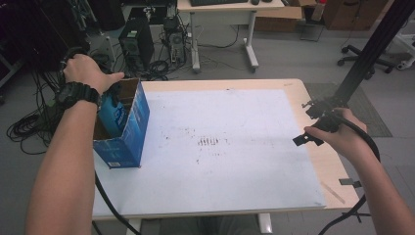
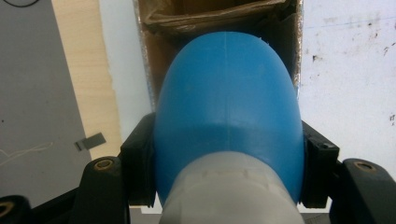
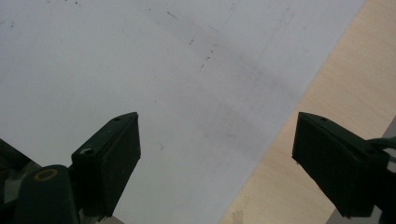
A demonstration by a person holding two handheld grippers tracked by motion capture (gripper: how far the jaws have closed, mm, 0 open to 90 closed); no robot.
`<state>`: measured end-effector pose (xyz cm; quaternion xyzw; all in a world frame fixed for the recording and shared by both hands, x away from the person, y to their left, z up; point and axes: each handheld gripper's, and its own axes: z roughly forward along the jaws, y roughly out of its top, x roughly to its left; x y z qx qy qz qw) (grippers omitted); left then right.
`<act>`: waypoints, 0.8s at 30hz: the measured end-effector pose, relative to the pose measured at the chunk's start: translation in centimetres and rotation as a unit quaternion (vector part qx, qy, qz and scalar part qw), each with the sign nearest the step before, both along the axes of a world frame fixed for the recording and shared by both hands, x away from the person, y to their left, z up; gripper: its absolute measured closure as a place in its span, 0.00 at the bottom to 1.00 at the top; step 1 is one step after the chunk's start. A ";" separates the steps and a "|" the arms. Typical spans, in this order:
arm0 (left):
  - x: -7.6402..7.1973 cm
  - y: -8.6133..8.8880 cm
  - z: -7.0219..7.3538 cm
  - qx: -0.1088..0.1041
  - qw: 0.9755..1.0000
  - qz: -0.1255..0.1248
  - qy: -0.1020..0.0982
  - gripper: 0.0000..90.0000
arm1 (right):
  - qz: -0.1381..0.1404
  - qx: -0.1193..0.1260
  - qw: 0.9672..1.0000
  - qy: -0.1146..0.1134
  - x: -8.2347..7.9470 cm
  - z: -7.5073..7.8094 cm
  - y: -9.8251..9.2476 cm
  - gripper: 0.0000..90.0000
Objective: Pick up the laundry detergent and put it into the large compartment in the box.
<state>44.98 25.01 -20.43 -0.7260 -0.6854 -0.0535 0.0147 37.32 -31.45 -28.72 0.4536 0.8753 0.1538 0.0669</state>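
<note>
Bottle (image 2: 226,107) — clamped in left claw (image 2: 227,168).

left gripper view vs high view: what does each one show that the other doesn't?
Left gripper view alone: both jaws pressed against the sides of the blue bottle, its grey neck toward the camera, and brown paper crumpled down inside the box.

High view alone: the box's blue printed outside, the person's left hand with a black watch, and the right gripper at the table's far right side.

Both: bottle, open box, white mat, wooden table.
</note>
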 end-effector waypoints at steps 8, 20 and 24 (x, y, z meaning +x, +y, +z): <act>0.3 -0.1 -1.3 -0.002 1.000 0.001 0.006 0.42 | -0.002 0.000 1.000 0.001 -0.1 -0.2 -0.3 0.17; 0.5 0.0 -3.5 -0.011 1.000 -0.001 0.020 0.42 | -0.001 -0.002 1.000 0.001 -0.1 -0.3 -0.2 0.17; 0.6 0.1 -4.6 -0.013 1.000 -0.005 0.028 0.42 | -0.001 -0.004 1.000 0.002 -0.1 -0.3 -0.1 0.17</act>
